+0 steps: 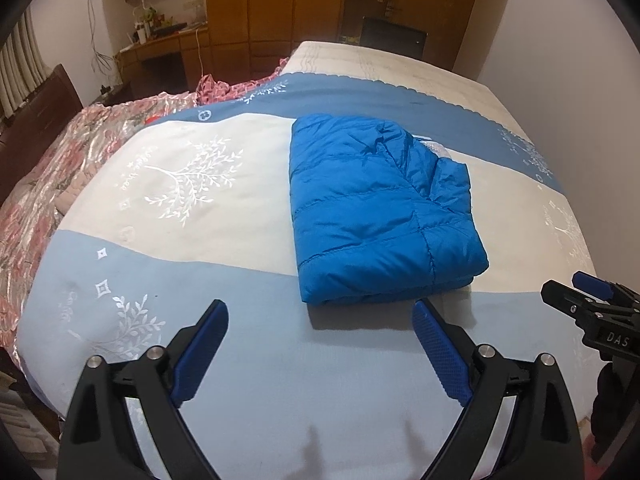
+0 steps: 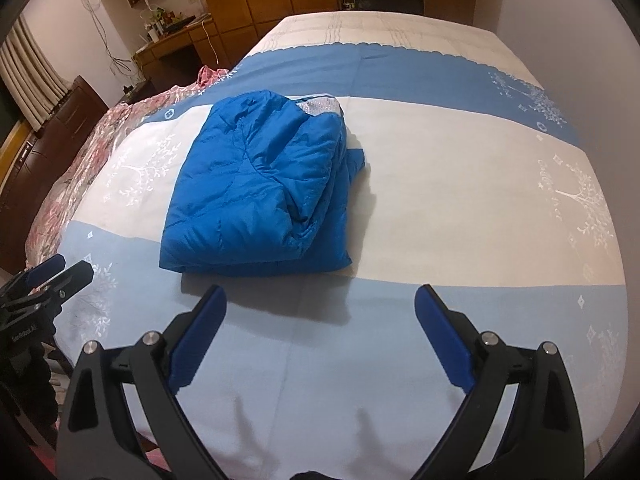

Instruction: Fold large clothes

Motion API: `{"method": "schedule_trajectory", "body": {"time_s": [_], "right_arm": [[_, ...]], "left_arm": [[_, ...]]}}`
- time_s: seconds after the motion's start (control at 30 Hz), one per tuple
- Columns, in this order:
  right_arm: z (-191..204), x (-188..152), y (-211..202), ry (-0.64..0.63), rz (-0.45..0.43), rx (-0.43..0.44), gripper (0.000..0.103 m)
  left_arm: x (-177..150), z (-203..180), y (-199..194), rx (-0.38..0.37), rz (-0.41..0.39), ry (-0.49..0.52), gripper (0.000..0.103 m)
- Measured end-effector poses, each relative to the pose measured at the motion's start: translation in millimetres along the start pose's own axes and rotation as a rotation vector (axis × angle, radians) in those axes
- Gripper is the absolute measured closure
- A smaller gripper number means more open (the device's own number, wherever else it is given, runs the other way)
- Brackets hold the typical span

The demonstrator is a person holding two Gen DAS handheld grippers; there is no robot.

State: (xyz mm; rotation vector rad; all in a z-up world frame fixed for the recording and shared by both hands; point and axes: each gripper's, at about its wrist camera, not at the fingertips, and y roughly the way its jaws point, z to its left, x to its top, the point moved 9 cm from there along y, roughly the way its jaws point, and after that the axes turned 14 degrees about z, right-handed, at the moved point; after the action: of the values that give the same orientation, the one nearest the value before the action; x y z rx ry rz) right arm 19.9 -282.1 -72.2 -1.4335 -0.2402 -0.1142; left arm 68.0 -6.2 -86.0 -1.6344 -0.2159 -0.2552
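A bright blue puffer jacket (image 1: pixel 380 208) lies folded into a thick rectangle on the bed, resting on the white band of the bedcover (image 1: pixel 192 208). In the right wrist view the jacket (image 2: pixel 256 196) shows its layered folds and a bit of silvery lining at the far end. My left gripper (image 1: pixel 320 306) hangs open just short of the jacket's near edge, nothing between its blue pads. My right gripper (image 2: pixel 320 291) is also open and empty, above the pale blue band near the jacket's near right corner. Each gripper shows at the edge of the other's view.
A pink floral quilt (image 1: pixel 52 184) is bunched along the bed's left side. A dark wooden headboard or cabinet (image 1: pixel 36 128) stands at left. Beyond the bed are a wooden wardrobe (image 1: pixel 272 12) and a cluttered desk (image 1: pixel 160 40). A white wall (image 1: pixel 568 40) runs along the right.
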Motion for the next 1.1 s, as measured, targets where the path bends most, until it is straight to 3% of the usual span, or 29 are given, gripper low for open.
{"method": "schedule_trajectory", "body": {"time_s": [1.1], "right_arm": [[2.9, -1.1, 5.0, -0.01, 0.015, -0.002, 0.008]], "left_arm": [[-0.7, 0.7, -1.8, 0.005, 0.008, 0.015, 0.01]]}}
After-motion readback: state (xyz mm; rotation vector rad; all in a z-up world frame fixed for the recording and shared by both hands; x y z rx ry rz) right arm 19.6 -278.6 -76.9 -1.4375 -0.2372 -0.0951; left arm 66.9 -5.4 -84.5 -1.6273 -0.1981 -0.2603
